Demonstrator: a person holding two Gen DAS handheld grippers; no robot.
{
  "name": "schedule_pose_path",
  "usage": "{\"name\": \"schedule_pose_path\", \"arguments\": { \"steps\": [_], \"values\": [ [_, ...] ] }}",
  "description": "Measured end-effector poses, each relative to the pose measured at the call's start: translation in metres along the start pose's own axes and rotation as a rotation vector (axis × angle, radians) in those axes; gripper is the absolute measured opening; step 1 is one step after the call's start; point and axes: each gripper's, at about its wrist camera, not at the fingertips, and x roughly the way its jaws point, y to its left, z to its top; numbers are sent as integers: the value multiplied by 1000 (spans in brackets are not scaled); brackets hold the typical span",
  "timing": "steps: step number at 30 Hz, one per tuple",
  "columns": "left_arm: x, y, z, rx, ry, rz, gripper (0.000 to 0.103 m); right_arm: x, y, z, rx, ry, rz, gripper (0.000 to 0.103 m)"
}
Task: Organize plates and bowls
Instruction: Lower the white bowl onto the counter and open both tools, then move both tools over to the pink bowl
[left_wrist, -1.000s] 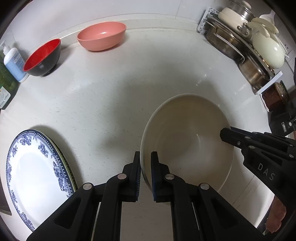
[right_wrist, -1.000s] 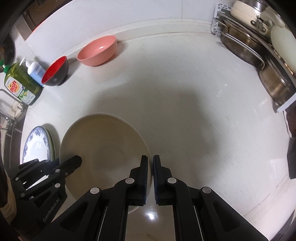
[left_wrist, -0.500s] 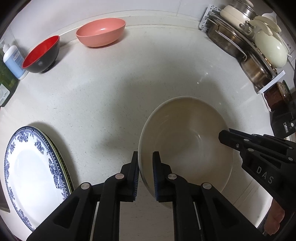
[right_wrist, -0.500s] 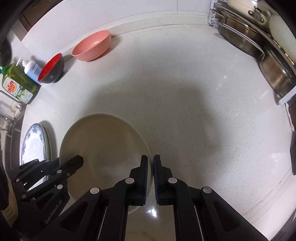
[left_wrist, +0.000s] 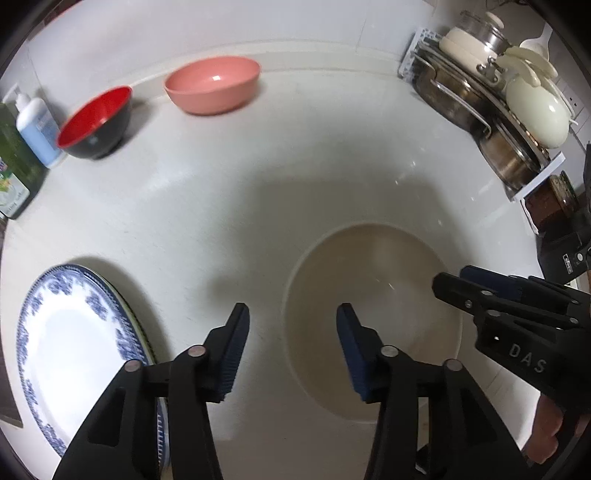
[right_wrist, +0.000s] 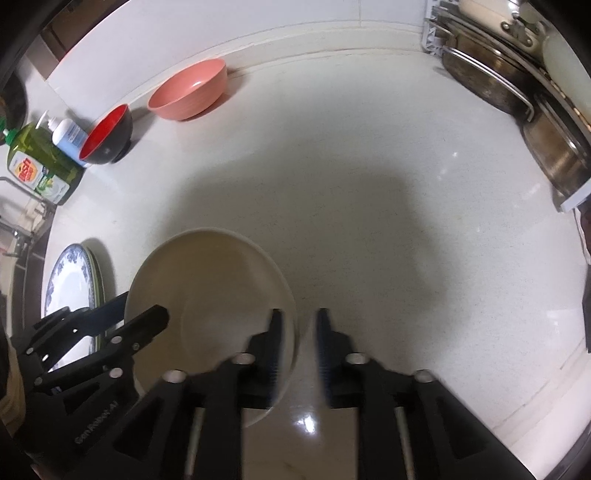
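Both tongs are letting go here. The left gripper (left_wrist: 291, 347) is opening, jaws spread well apart, straddling the near-left rim of the big cream bowl (left_wrist: 373, 325), and neither pad looks like it presses on that rim. The right gripper (right_wrist: 298, 347) is opening too, though less wide; the bowl's right rim sits in the gap between its jaws, and the blur there makes it hard to say if the inner pad still brushes it. The bowl sits flat on the white counter (right_wrist: 369, 177).

To its left lies a blue-patterned plate (left_wrist: 74, 354) stacked on another plate, of which only an edge peeks out. A red and black bowl (left_wrist: 96, 123) and a pink bowl (left_wrist: 212, 88) sit by the back wall, well apart from the cream one. The pots on the rack (left_wrist: 491, 122) are cut off by the frame edge, and the soap bottles (right_wrist: 48, 162) are partly hidden too.
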Motion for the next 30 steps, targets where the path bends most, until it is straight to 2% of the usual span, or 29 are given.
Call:
{"name": "schedule_pose_path", "arguments": {
  "steps": [5,8,14,23,30],
  "values": [
    [-18,13,8,20,-65,38,63,-12,4,2,6,-39,-1,35],
    [-29,23,17,28,-98,57,69,-18,8,6,7,-63,-12,41],
    [-47,43,39,48,-154,98,74,-32,26,22,-4,-130,-35,46],
    [-67,68,71,121,-233,176,75,-44,56,53,-19,-186,-15,49],
    [-76,88,107,147,-241,178,75,-50,74,82,-25,-215,6,49]
  ]
}}
